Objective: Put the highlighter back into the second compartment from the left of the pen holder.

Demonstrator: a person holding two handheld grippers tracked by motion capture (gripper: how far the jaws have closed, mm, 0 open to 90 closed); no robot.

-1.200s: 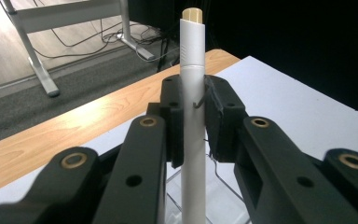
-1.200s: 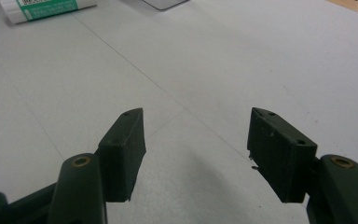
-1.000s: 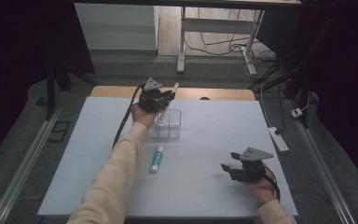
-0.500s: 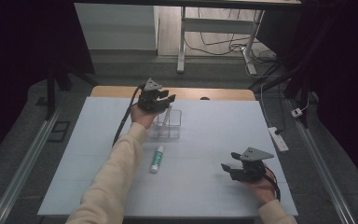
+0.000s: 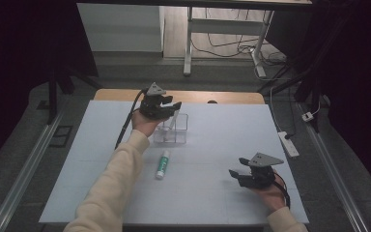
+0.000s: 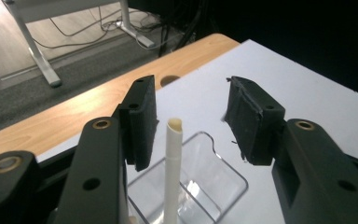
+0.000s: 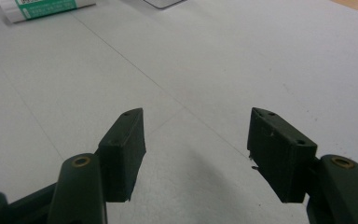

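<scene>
The clear box [image 5: 174, 129] stands mid-bench [image 5: 222, 203], with a white stick [image 6: 171, 177] leaning up out of it between the parted jaws of the left hand-held gripper [image 5: 166, 107]. A tube [image 5: 163, 164] lies just before the box. Bare surface spreads around the right hand-held gripper [image 5: 236, 176]; its jaws gape over nothing.
</scene>
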